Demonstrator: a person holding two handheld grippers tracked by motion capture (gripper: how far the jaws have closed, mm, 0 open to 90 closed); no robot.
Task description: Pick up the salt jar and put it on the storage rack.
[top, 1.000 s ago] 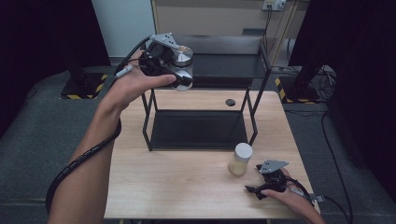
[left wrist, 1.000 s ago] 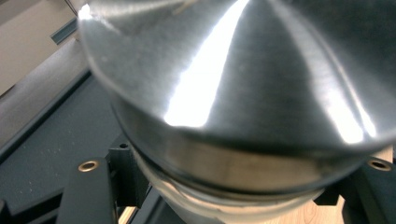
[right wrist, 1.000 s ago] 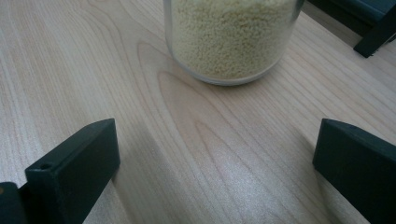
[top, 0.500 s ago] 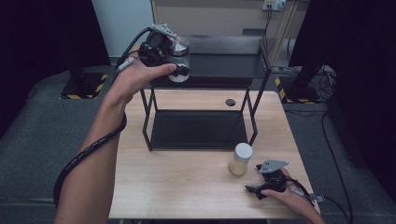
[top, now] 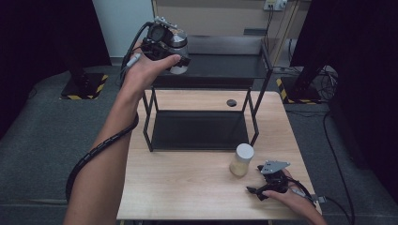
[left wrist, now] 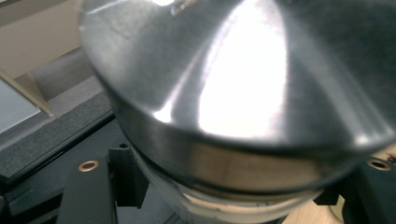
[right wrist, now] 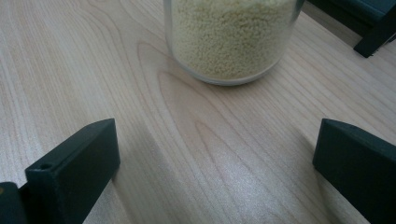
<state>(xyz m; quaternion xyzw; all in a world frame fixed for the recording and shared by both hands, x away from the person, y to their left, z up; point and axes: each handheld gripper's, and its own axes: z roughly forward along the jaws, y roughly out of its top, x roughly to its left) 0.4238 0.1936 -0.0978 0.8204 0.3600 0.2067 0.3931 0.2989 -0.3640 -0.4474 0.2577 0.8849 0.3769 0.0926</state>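
Wooden table carries a black two-tier rack; above the rack's top shelf the left gripper pinches a steel-lidded jar, while the right gripper rests on the table, jaws spread, near a grain-filled jar.

Blk rack on wood table

Grain jar blocks the open shelf front.
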